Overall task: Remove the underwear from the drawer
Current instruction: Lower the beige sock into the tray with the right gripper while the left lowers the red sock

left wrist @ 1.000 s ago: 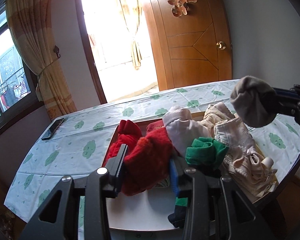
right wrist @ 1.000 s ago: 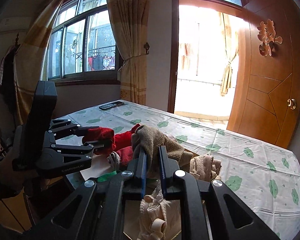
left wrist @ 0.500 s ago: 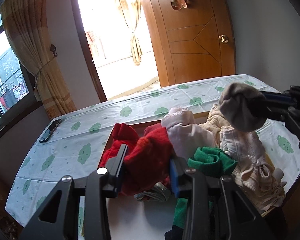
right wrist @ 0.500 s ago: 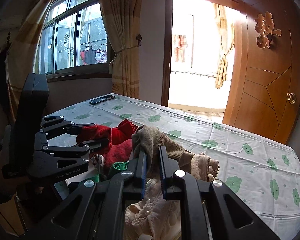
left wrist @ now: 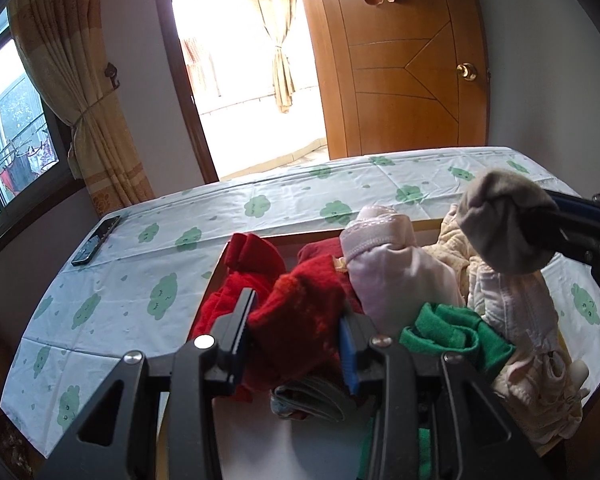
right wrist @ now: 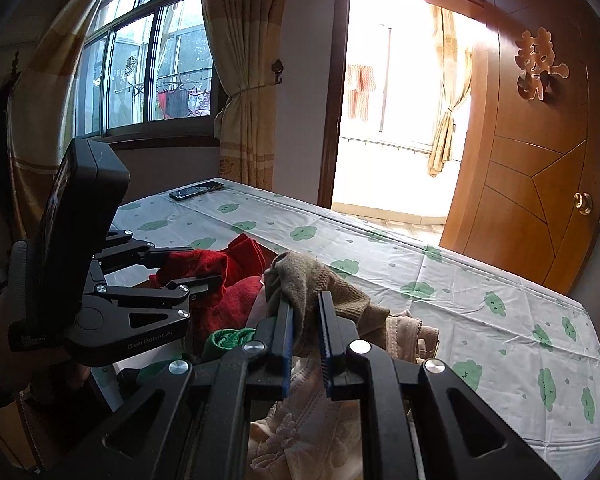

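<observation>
both grippers drifted over the drawer (left wrist: 252, 242), left gripper (left wrist: 296, 322) clamping red garment (left wrist: 300, 312), right gripper (right wrist: 305, 320) pinching grey-brown garment (right wrist: 304, 280), "genrobot.ai" on left

Heaped clothes (left wrist: 400, 280) crowd the drawer (left wrist: 252, 432); its near-left floor seems bare.

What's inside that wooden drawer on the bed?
The drawer holds a heap of garments: red pieces, a pink one, a green one and cream lacy ones. Part of its pale floor shows; whatever lies beneath the heap is covered.

fuzzy red cloth (left wrist: 300, 312), glossy wood door (left wrist: 400, 60)
</observation>
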